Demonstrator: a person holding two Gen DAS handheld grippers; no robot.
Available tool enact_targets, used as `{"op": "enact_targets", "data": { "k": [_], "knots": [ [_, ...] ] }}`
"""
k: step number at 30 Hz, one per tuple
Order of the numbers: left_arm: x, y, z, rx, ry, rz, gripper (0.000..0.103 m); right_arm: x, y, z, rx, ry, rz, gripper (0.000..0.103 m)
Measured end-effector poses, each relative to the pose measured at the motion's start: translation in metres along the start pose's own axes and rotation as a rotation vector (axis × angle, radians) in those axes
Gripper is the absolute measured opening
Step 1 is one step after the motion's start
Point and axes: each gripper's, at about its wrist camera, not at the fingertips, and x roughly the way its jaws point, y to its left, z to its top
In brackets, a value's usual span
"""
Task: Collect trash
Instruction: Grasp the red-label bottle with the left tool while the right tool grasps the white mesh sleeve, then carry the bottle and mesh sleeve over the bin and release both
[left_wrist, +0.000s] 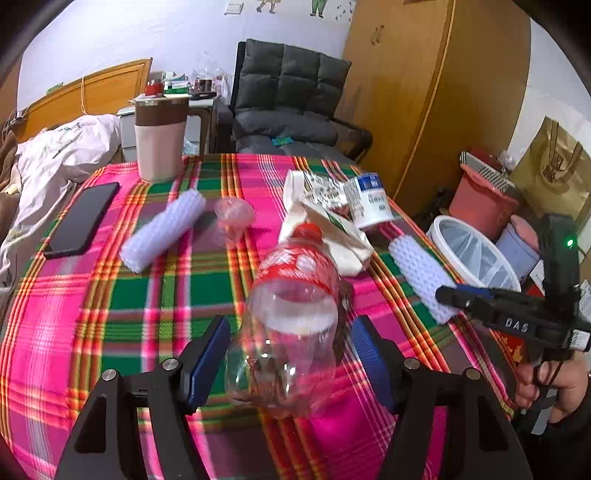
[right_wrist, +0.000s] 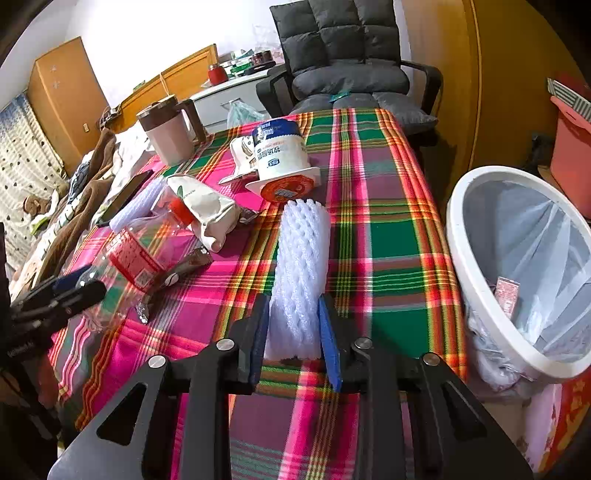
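- The trash lies all over the surface (right_wrist: 388, 229) with the bright checked cloth: a clear bottle (left_wrist: 291, 314), a white foam net (right_wrist: 301, 273), a second foam net (left_wrist: 162, 230), a white bag (right_wrist: 207, 210), a yogurt cup (right_wrist: 282, 158), a brown wrapper (right_wrist: 184, 269) and a small clear plastic piece (left_wrist: 234, 216).
- The bin (right_wrist: 517, 273) stands just beside the surface on the right. It has a thin liner and some trash in it already.
- The right gripper (right_wrist: 293, 332) has its blue fingers (right_wrist: 258, 332) on both sides of the white foam net, touching it, so it looks like a soft hold.
- The left gripper (left_wrist: 288, 354) has its fingers (left_wrist: 208, 354) wide apart around the bottom of the clear bottle. There are gaps on both sides, so it is not squeezing yet.
- A good next move, I think: lift the foam net straight up, swing it right over the bin, then let go.
- The foam is squishy, so squeeze gently but enough that it does not slip.
- The bottle is round and light. Close on it slowly near the middle so it does not roll or pop out.
- Both grippers point forward and tip down toward the surface. The right hand (left_wrist: 561, 384) holds its handle out at the side, near the bin.
- The phone (left_wrist: 83, 219) and the mug (left_wrist: 160, 138) are likely not trash, so leave them.
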Motion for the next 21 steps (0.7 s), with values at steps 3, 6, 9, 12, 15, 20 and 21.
{"op": "enact_targets", "data": {
  "k": [3, 6, 9, 12, 15, 20, 21],
  "knots": [
    [0.005, -0.008, -0.003, -0.001, 0.012, 0.023, 0.068, -0.003, -0.001, -0.001, -0.003, -0.006, -0.003, 0.027],
    [0.012, -0.012, -0.003, -0.012, 0.029, 0.056, 0.068, -0.004, -0.001, -0.001, -0.007, -0.011, -0.001, 0.026],
    [0.020, -0.014, -0.003, -0.014, 0.053, 0.091, 0.063, -0.007, -0.002, -0.002, -0.012, -0.017, 0.001, 0.025],
    [0.019, -0.018, -0.004, -0.011, 0.043, 0.104, 0.062, -0.009, -0.003, -0.002, -0.014, -0.024, 0.002, 0.025],
    [0.015, -0.019, -0.007, -0.029, 0.029, 0.104, 0.062, -0.011, -0.004, -0.003, -0.015, -0.030, 0.005, 0.024],
    [0.003, -0.021, -0.013, -0.059, -0.004, 0.115, 0.062, -0.017, -0.005, -0.005, -0.018, -0.042, 0.012, 0.023],
    [0.001, -0.021, -0.014, -0.062, -0.011, 0.119, 0.062, -0.019, -0.005, -0.006, -0.019, -0.045, 0.014, 0.023]
  ]
}}
